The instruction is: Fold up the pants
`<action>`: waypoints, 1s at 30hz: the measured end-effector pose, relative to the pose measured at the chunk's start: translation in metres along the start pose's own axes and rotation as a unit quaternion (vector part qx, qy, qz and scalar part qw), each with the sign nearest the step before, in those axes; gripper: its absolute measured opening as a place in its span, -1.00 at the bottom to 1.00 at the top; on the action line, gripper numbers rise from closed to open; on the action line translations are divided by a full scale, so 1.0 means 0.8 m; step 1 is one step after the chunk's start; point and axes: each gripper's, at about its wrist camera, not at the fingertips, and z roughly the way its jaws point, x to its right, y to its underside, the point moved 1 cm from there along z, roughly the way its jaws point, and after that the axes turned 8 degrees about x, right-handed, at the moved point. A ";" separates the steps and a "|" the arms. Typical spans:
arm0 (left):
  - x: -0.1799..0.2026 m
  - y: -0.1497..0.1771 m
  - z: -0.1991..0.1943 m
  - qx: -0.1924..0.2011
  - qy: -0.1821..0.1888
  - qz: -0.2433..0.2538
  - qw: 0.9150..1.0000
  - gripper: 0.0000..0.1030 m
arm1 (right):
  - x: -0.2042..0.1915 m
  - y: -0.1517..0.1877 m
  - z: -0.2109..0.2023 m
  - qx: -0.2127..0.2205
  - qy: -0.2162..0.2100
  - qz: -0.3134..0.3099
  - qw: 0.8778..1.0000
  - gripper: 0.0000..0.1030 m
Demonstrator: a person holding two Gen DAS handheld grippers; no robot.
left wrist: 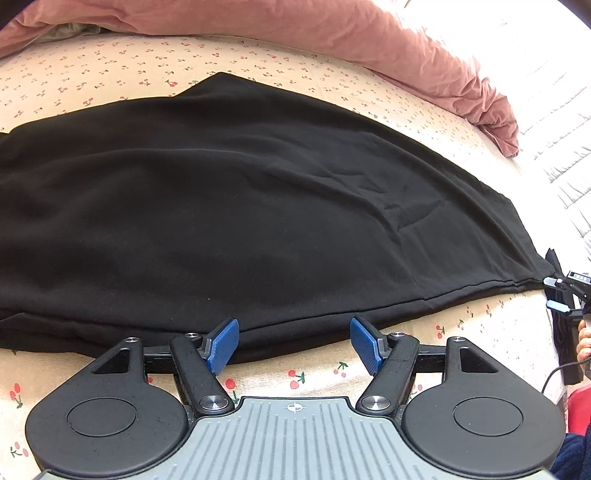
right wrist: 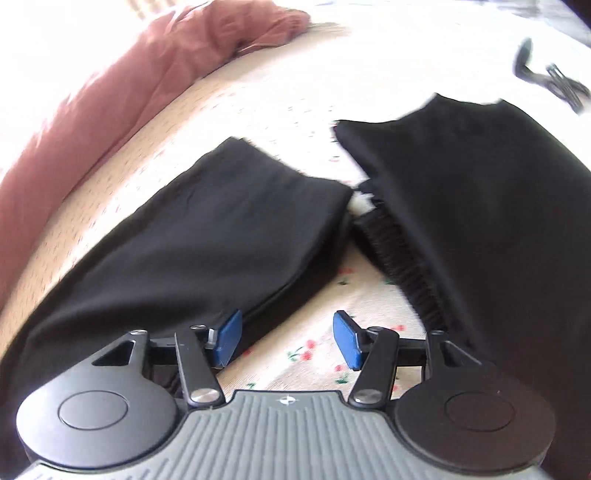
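Bed (left wrist: 110, 66): cherry-print sheet, pink blanket (left wrist: 332, 33) along far edge. Black pants (left wrist: 240, 203) flat on sheet. Left tongs (left wrist: 293, 345) wide open, empty, at near hem. Right tongs (right wrist: 286, 339) wide open, empty, leg beside left pad (right wrist: 229, 332), waistband right.

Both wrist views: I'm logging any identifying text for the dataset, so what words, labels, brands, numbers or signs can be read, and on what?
Words, brands, numbers: none readable in either view.
Sign: a white crosshair mark, no letters, on each gripper's grey ribbed body, left gripper and right gripper.
The black pants show no label.
The bedsheet bears only a cherry print.
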 end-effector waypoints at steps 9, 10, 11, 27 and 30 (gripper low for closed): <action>0.003 -0.004 0.004 0.006 -0.001 -0.010 1.000 0.31 | 0.043 -0.021 0.026 0.046 -0.054 0.153 0.986 -0.06; 0.005 -0.005 0.006 0.006 -0.001 -0.009 1.000 0.31 | 0.040 -0.025 0.029 0.052 -0.051 0.152 0.986 -0.25; 0.007 -0.007 0.008 0.006 0.000 -0.009 1.000 0.31 | 0.036 -0.028 0.034 0.055 -0.044 0.142 0.987 -0.45; 0.043 -0.067 0.045 0.032 0.013 -0.001 0.999 0.31 | 0.044 -0.054 0.027 0.064 -0.075 0.120 0.988 -1.00; 0.079 -0.102 0.073 0.033 0.026 0.016 0.999 0.31 | 0.038 -0.054 0.019 0.064 -0.073 0.098 0.990 -1.00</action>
